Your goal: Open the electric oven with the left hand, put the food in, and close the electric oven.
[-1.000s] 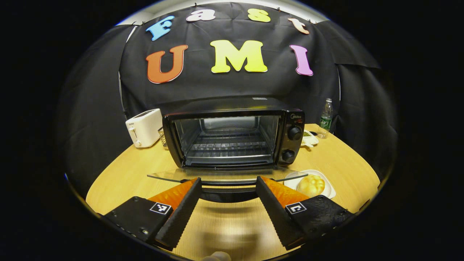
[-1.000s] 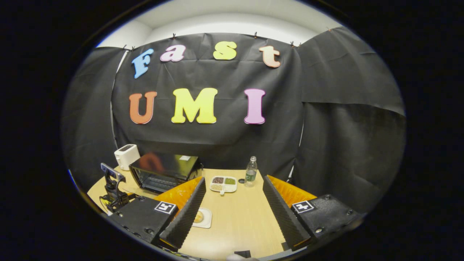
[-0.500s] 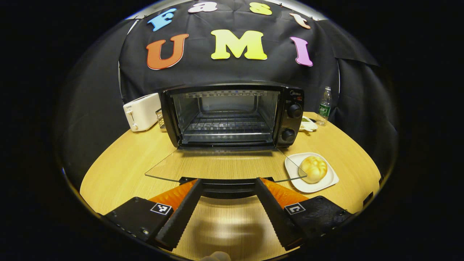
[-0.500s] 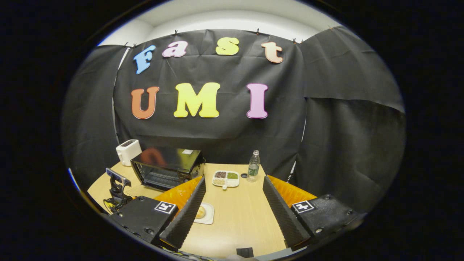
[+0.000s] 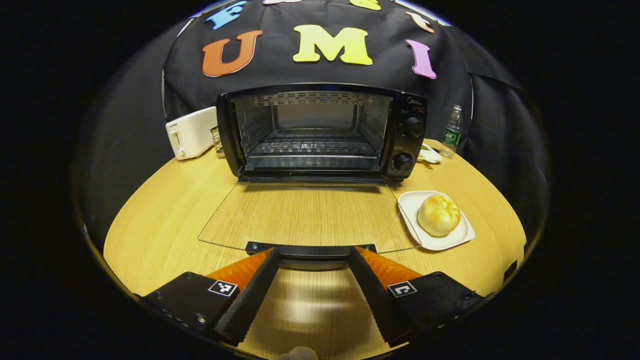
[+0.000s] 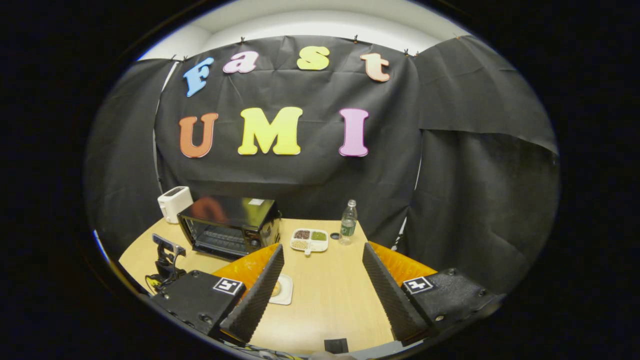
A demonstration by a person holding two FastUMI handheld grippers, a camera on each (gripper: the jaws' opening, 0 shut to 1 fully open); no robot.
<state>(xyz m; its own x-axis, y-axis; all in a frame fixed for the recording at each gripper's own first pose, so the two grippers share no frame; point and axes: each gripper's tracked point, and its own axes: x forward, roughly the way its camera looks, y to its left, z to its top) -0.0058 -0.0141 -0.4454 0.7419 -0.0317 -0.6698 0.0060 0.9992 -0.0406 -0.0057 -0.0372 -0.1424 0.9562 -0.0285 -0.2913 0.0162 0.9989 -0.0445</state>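
The black electric oven (image 5: 320, 130) stands at the back of the round wooden table, with its cavity and wire rack exposed. Its glass door (image 5: 305, 215) lies folded down flat toward me. My left gripper (image 5: 312, 252) is open, its fingertips at the door's black handle (image 5: 311, 248), one on each side of the handle's middle. A golden bun (image 5: 439, 215) sits on a white plate (image 5: 415, 200) right of the door. My right gripper (image 6: 322, 247) hangs open high above the table, holding nothing. From there I see the oven (image 6: 227, 227) and the plate (image 6: 285, 295) below.
A white toaster (image 5: 192, 132) stands left of the oven. A water bottle (image 5: 452, 131) and a white compartment dish (image 6: 310, 240) with dry foods are behind and to the right. The left gripper (image 6: 165, 255) appears at the table's left edge in the right gripper view.
The oven door has swung down to lie flat, and my left gripper has gone down with its handle. The right gripper has hardly moved.
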